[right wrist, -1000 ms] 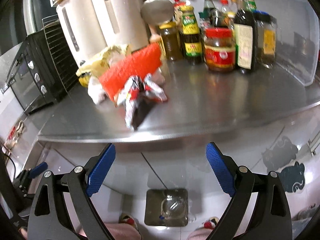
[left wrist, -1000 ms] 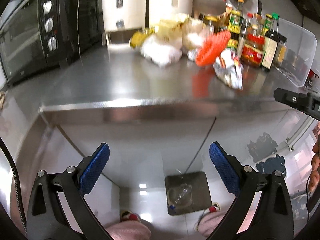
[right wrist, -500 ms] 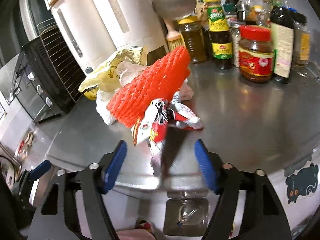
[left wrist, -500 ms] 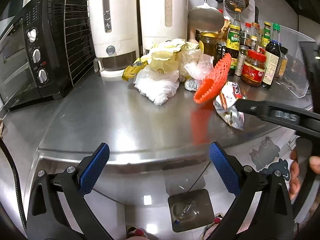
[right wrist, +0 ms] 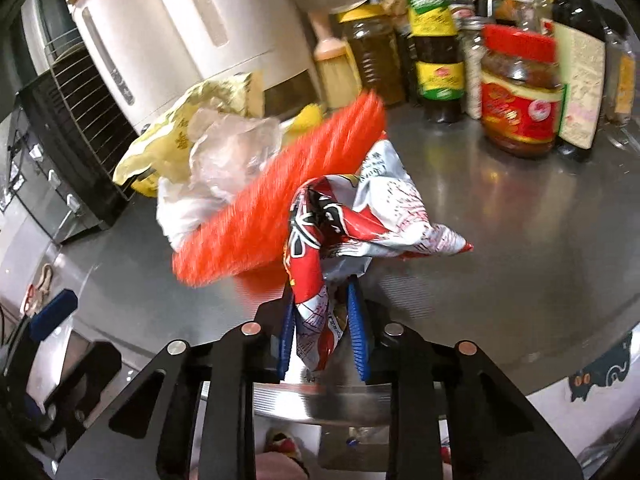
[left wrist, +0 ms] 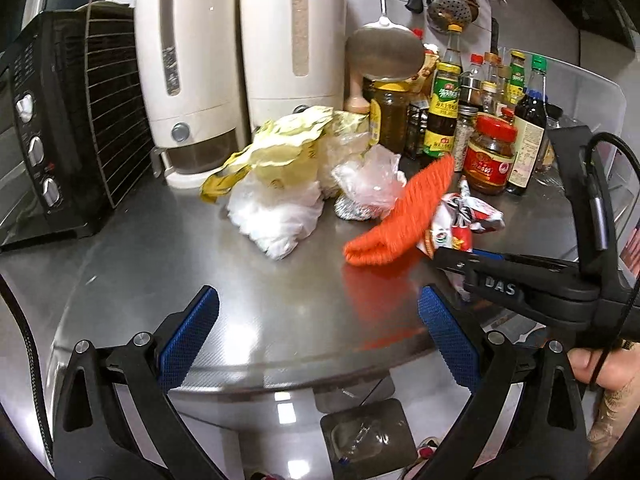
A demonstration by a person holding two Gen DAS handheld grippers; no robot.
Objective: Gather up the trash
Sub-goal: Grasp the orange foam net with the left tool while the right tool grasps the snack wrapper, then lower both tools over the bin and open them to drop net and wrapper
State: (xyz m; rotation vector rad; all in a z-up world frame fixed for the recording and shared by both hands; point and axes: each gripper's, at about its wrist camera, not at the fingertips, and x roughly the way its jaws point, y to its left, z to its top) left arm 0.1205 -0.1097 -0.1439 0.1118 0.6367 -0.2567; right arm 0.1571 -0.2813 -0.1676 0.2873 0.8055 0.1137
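Note:
A pile of trash lies on the steel counter point(left wrist: 168, 248): a red-and-white snack wrapper point(right wrist: 340, 236), an orange foam net point(right wrist: 276, 200), a yellow wrapper point(left wrist: 280, 148), a white plastic bag point(left wrist: 276, 212), clear plastic point(left wrist: 372, 180) and a foil ball point(left wrist: 352, 212). My right gripper point(right wrist: 322, 328) is shut on the near end of the snack wrapper; it also shows in the left wrist view point(left wrist: 444, 258). The orange net point(left wrist: 400, 216) leans against the snack wrapper point(left wrist: 460, 224). My left gripper point(left wrist: 318, 332) is open and empty over the counter's front edge.
Two white dispensers point(left wrist: 240, 60) and a black toaster oven point(left wrist: 52, 128) stand at the back left. Sauce bottles and jars point(left wrist: 492, 140) crowd the back right, with a clear plastic bin point(left wrist: 592, 120) beyond. A floor drain point(left wrist: 364, 436) lies below the counter edge.
Both grippers have moved forward over the counter. My right gripper has closed from open onto the snack wrapper. My left gripper stays open.

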